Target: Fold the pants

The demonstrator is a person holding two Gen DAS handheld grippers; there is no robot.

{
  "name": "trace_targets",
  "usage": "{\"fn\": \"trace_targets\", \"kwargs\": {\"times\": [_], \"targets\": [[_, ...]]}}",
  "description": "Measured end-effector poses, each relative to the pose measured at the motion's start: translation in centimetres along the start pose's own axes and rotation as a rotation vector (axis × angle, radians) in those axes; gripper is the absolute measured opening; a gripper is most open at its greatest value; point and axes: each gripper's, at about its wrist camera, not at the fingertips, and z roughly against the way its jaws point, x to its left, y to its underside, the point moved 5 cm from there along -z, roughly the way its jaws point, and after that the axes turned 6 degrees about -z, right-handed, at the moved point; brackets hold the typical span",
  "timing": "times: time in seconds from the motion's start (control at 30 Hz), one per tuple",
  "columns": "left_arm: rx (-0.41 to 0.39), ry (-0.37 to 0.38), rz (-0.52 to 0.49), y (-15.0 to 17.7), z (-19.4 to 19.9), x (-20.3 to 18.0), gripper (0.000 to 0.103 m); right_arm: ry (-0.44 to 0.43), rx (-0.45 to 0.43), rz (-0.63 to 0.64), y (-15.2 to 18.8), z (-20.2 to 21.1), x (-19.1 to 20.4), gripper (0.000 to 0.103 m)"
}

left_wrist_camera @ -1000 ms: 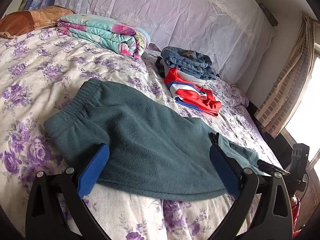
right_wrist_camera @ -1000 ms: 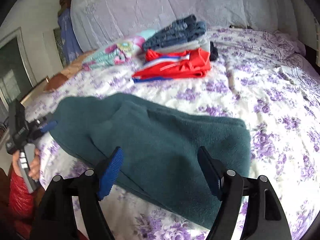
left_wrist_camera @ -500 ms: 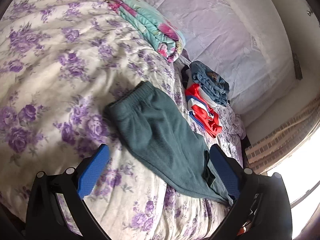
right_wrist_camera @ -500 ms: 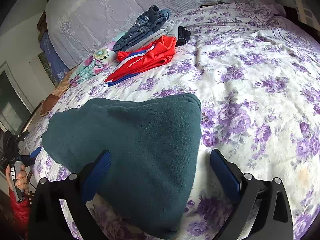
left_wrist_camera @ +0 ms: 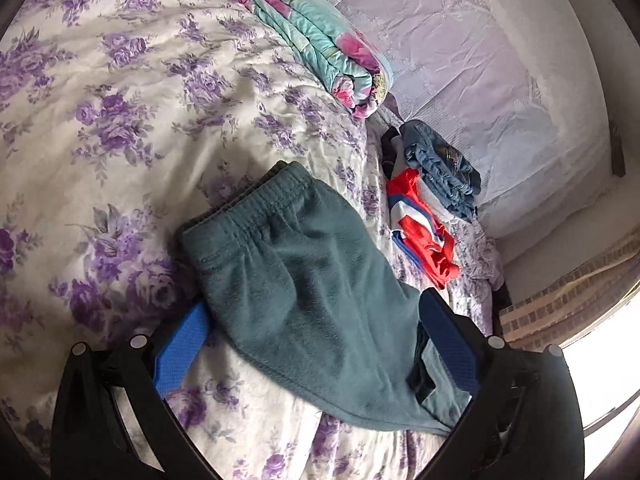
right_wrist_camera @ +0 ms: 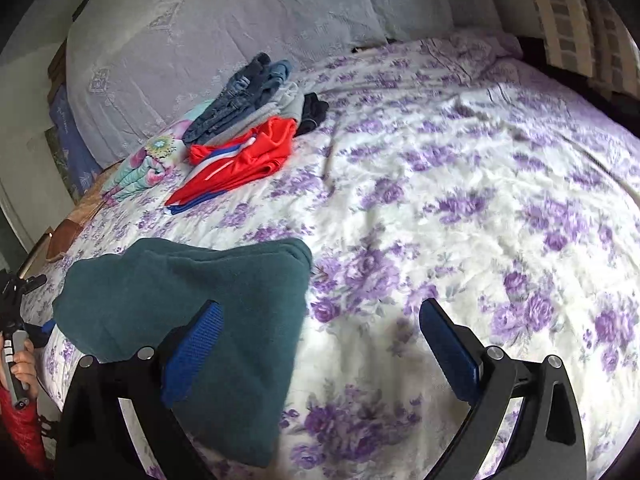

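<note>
Dark teal fleece pants [left_wrist_camera: 312, 280] lie folded lengthwise on the floral bedspread, elastic waistband toward the upper left in the left wrist view. My left gripper [left_wrist_camera: 316, 340] is open, its blue pads on either side of the pants' middle, just above the cloth. In the right wrist view the pants [right_wrist_camera: 208, 308] lie at the lower left, leg end toward the bed's middle. My right gripper [right_wrist_camera: 320, 344] is open and empty, its left pad over the leg end, its right pad over bare bedspread. The left gripper's handle [right_wrist_camera: 16, 320] and hand show at the far left.
A pile of folded clothes lies near the pillows: red garment [left_wrist_camera: 424, 232] [right_wrist_camera: 240, 164], blue jeans [left_wrist_camera: 440, 168] [right_wrist_camera: 240, 96]. A folded floral quilt [left_wrist_camera: 320, 44] [right_wrist_camera: 140, 168] lies beside it. The pillows [right_wrist_camera: 224, 32] line the head of the bed. A curtain [left_wrist_camera: 580, 292] hangs right.
My left gripper moved closer to the pants, which now fill the space between its pads. My right gripper shifted right, so the leg end sits further left in its view.
</note>
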Motion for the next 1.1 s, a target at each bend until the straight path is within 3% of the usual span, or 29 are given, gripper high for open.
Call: {"fn": "trace_targets", "kwargs": {"times": [0.07, 0.1, 0.2, 0.37, 0.47, 0.57, 0.63, 0.7, 0.8, 0.87, 0.97, 1.1], "targets": [[-0.014, 0.013, 0.015, -0.1, -0.1, 0.0, 0.093, -0.055, -0.020, -0.039, -0.2, 0.4, -0.6, 0.099], [-0.022, 0.009, 0.023, -0.1, 0.0, 0.2, 0.077, -0.076, -0.031, -0.050, -0.2, 0.5, -0.7, 0.099], [-0.012, -0.006, 0.064, 0.1, -0.6, 1.3, 0.041, -0.092, -0.028, -0.051, -0.1, 0.4, -0.8, 0.099], [-0.029, -0.024, 0.046, 0.1, 0.0, 1.8, 0.010, -0.089, -0.028, -0.027, 0.1, 0.4, -0.3, 0.099], [-0.053, -0.017, -0.010, 0.0, 1.1, 0.1, 0.008, -0.007, 0.023, 0.084, 0.9, -0.3, 1.2, 0.100], [-0.093, -0.071, -0.181, 0.0, 2.1, -3.9, 0.008, 0.138, 0.072, 0.279, 2.0, -1.6, 3.8, 0.100], [-0.111, -0.076, -0.289, 0.3, 2.5, -7.3, 0.007, 0.148, 0.066, 0.310, 2.1, -1.7, 4.4, 0.100], [-0.116, -0.072, -0.399, 0.9, 2.4, -11.0, 0.007, 0.065, 0.071, 0.234, 1.7, -1.4, 3.3, 0.100], [-0.097, -0.044, -0.573, 2.6, 1.1, -17.2, 0.007, -0.178, 0.042, -0.004, 0.3, -0.1, 0.1, 0.099], [-0.073, -0.019, -0.655, 3.9, -0.4, -20.7, 0.007, -0.295, -0.003, -0.118, -0.4, 0.7, -1.6, 0.099], [-0.011, 0.040, -0.778, 7.1, -3.5, -26.3, 0.007, -0.352, -0.068, -0.168, -0.5, 1.8, -2.4, 0.098], [0.087, 0.116, -0.987, 14.6, -7.8, -32.6, 0.007, -0.394, -0.143, -0.230, -0.7, 3.0, -3.5, 0.098]]}}
